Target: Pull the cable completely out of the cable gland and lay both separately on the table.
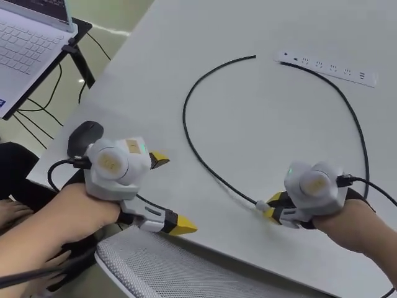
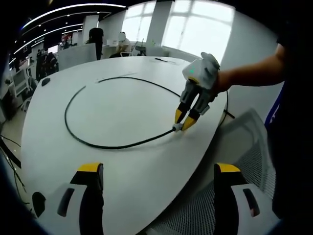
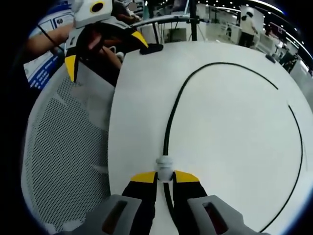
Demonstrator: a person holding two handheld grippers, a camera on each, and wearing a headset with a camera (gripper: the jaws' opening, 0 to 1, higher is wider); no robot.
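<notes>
As the head view has it, step in hand: bracing for the pull. By my reading, the long thin black cable (image 1: 184, 116) is not yet drawn out of the small white plastic cable gland (image 1: 261, 205).
Head view, right gripper (image 1: 271, 210): pinched shut on the cable gland, low on the pale grey-white tabletop (image 1: 267, 124) close to its near edge.
Head view, left gripper (image 1: 170, 194): jaws spread wide and holding nothing, off the table edge over the grey mesh chair (image 1: 142, 267).
Head view, surroundings: a flat white power strip (image 1: 327, 68) lies at the far side, and a second black lead (image 1: 355, 124) curves from it toward the right hand. A black computer mouse (image 1: 84, 133) sits at the left edge, with an open silver laptop (image 1: 28, 43) on a stand beyond.
Left gripper view, own jaws: yellow tips far apart with nothing between. The right gripper is ahead, tips down at the cable gland, and the black cable sweeps away in a broad flat loop.
Left gripper view, room: an open office with bright windows, ceiling light strips and people far off.
Right gripper view, own jaws: closed with the cable gland between the yellow tips. The black cable runs forward from it and also back between the fingers, so it is threaded through. How much trails behind is hidden.
Next move: this likely calls for the left gripper to cross over, pinch the black cable just ahead of the cable gland and draw the two apart along the cable's line. The hold on the cable gland must not slip.
</notes>
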